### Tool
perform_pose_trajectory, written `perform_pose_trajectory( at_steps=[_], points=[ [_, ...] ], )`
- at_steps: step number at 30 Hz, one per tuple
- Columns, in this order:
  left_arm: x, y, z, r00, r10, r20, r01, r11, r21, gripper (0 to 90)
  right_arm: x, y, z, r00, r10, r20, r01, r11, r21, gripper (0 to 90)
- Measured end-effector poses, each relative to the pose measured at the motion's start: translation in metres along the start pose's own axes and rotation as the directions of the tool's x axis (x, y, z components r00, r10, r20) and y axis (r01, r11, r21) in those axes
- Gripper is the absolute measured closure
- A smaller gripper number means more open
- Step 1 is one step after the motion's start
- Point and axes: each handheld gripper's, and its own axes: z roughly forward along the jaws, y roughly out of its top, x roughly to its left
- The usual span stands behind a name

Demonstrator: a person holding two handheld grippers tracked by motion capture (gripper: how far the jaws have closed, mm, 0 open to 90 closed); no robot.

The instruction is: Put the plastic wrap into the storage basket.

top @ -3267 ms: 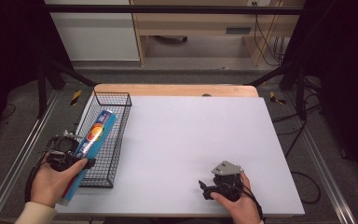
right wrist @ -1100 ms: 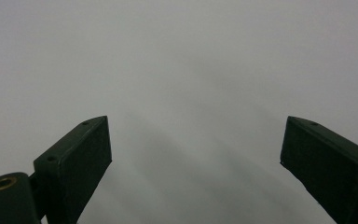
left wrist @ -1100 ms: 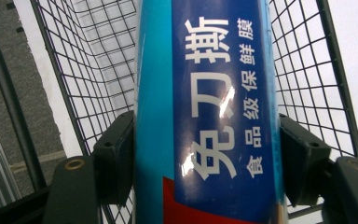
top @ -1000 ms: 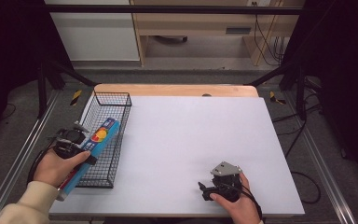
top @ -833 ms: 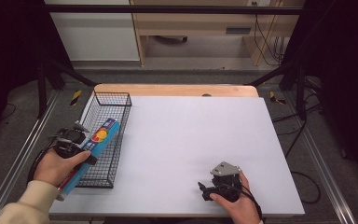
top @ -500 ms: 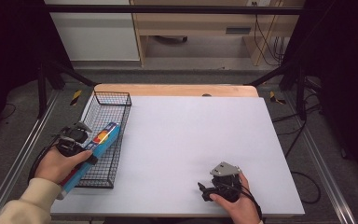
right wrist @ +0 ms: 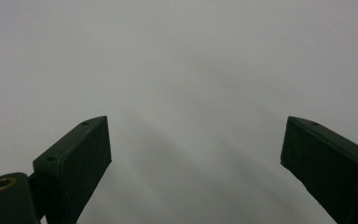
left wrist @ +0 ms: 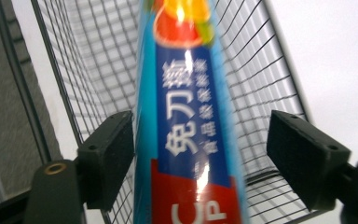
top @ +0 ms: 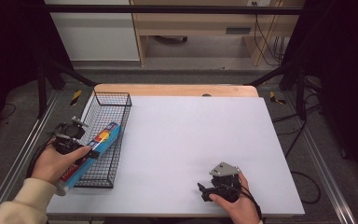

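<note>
Your left gripper (top: 70,135) sat at the left edge of the table (top: 191,140), over the near left side of a black wire basket (top: 116,100). A long blue box (top: 93,149) lay slanted across the basket, its near end sticking out over the basket's front rim toward you. In the left gripper view the box (left wrist: 186,116) ran up between the jaws, touching the left pad while the right pad stood apart from it, so the jaws were spread and not clamped. Your right gripper (top: 207,192) rested near the table's front edge, well apart from the basket, its jaws wide apart with nothing between them.
</note>
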Motion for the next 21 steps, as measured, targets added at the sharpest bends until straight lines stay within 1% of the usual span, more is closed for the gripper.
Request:
perform_pose_trajectory(
  at_steps=[1,2,3,4,5,6,7,8,10,11,12,14,16,18,21],
  points=[
    [-0.003,0.001,-0.003,0.9999,-0.002,0.011,0.002,0.9999,-0.013,21.3,0.0,0.0,0.0,1.0,0.001,0.001,-0.001,1.0,0.0,8.8],
    [-0.008,0.002,-0.006,0.9999,0.011,0.013,-0.01,0.999,-0.043,19.1,0.0,0.0,0.0,1.0,0.005,0.001,-0.005,1.0,0.0,8.8],
    [-0.011,0.003,-0.008,0.9998,0.015,0.009,-0.014,0.9982,-0.059,16.2,0.0,0.0,0.0,1.0,0.004,0.002,-0.004,1.0,0.0,8.8],
    [-0.014,0.005,-0.012,0.9995,0.032,0.0,-0.032,0.997,-0.071,15.2,0.0,0.0,0.0,1.0,0.003,0.003,-0.003,1.0,0.0,8.8],
    [-0.018,0.006,-0.015,0.9988,0.048,-0.014,-0.049,0.9942,-0.096,12.4,-0.001,0.0,-0.001,1.0,-0.002,0.008,0.002,1.0,-0.008,8.8],
    [-0.022,0.008,-0.017,0.9978,0.063,-0.023,-0.065,0.9909,-0.118,11.2,-0.001,0.0,-0.001,0.9999,0.005,0.009,-0.005,1.0,-0.007,8.8],
    [-0.026,0.009,-0.02,0.9972,0.071,-0.025,-0.074,0.9888,-0.13,11.2,-0.001,0.0,-0.001,0.9999,0.005,0.009,-0.005,1.0,-0.007,8.8],
    [-0.031,0.01,-0.023,0.9966,0.08,-0.02,-0.082,0.9847,-0.154,11.0,-0.001,0.0,-0.002,0.9999,0.008,0.011,-0.008,1.0,-0.009,8.8],
    [-0.039,0.011,-0.026,0.996,0.089,-0.015,-0.09,0.9781,-0.188,9.1,-0.002,0.0,-0.003,0.9999,0.012,0.011,-0.012,1.0,-0.016,8.7],
    [-0.043,0.012,-0.028,0.9955,0.094,-0.01,-0.094,0.9741,-0.205,8.9,-0.003,0.001,-0.004,0.9997,0.01,0.02,-0.01,1.0,-0.017,8.6],
    [-0.047,0.012,-0.029,0.9947,0.102,-0.006,-0.101,0.9714,-0.215,8.3,-0.003,0.001,-0.004,0.9996,0.018,0.022,-0.017,1.0,-0.023,8.6],
    [-0.057,0.013,-0.031,0.9927,0.121,0.0,-0.117,0.9629,-0.243,7.7,-0.005,0.001,-0.005,0.9994,0.023,0.026,-0.022,0.999,-0.026,8.4],
    [-0.067,0.014,-0.033,0.9895,0.144,0.01,-0.136,0.9541,-0.267,7.1,-0.006,0.001,-0.006,0.9991,0.027,0.032,-0.026,0.999,-0.034,8.1],
    [-0.077,0.015,-0.034,0.9866,0.16,0.031,-0.144,0.9444,-0.296,6.6,-0.008,0.001,-0.007,0.9986,0.039,0.037,-0.037,0.998,-0.043,7.8],
    [-0.092,0.015,-0.033,0.9814,0.185,0.05,-0.158,0.9277,-0.338,6.5,-0.01,0.0,-0.009,0.9975,0.053,0.047,-0.05,0.998,-0.049,7.6]
  ],
)
